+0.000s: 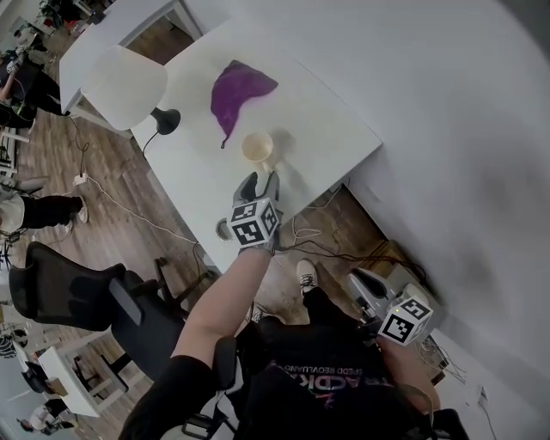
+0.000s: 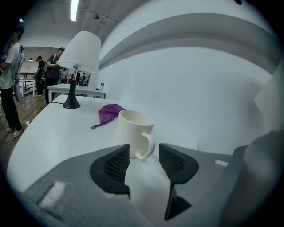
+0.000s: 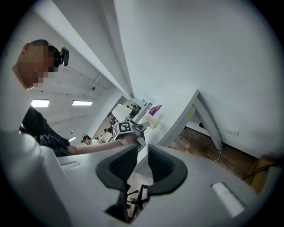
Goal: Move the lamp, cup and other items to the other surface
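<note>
While parked wide open and empty at handle of cream ceramic mug point(image 2: 133, 129), upright on white table point(image 2: 53, 133) | pull left gripper point(image 2: 144, 155) straight back, clearing handle | right gripper point(image 3: 141, 156): barely parted, empty

Bright even indoor light, ceiling strip light point(image 2: 74, 9) overhead, soft shadows, fisheye bending, dark vignetted corners, mild blur

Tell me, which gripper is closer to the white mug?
Left. The left gripper is just short of the mug, its open jaws facing the handle. The right gripper hangs low beside the person's body, well away from it.
</note>
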A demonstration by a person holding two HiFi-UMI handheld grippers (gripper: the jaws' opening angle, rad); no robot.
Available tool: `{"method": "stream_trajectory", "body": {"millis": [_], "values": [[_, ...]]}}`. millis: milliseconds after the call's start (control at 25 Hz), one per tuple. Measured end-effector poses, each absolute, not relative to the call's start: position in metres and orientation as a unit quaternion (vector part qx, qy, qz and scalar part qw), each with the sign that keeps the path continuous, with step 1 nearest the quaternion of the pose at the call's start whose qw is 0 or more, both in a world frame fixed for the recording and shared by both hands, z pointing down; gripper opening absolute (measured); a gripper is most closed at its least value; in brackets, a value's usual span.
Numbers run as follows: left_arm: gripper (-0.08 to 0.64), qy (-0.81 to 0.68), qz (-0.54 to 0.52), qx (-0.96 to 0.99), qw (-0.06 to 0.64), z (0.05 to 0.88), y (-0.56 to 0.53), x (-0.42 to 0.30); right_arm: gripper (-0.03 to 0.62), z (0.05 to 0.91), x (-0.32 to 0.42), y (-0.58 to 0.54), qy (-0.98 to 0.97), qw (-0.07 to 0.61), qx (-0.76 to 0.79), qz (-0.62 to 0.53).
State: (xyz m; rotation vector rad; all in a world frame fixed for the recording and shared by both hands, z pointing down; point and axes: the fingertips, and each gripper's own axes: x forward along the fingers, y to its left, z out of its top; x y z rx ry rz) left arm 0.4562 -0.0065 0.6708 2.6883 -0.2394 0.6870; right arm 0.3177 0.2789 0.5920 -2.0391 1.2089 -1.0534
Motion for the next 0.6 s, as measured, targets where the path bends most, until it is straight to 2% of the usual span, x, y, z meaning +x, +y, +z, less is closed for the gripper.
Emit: {"method": "stream_trajectory", "body": {"millis": [360,440,520,600], "values": [[0.209,-0.084,0.253,0.950,0.165,0.679,0.000,0.480,0.075,0.600,0.323,0.283,0.436,0.278,-0.756,-0.401],[0.175,-0.077,0.255,0.950,0.162,0.678,0.002,0.482,0.074,0.601,0.325,0.285,0.434,0.279,-0.756,-0.403],[0.066,-0.072,0.256,0.951,0.155,0.677,0.004,0.482,0.072,0.601,0.326,0.285,0.430,0.282,-0.756,-0.404],[0.063,-0.070,0.256,0.952,0.150,0.676,0.004,0.481,0.069,0.602,0.327,0.285,0.430,0.283,-0.755,-0.406]]}}
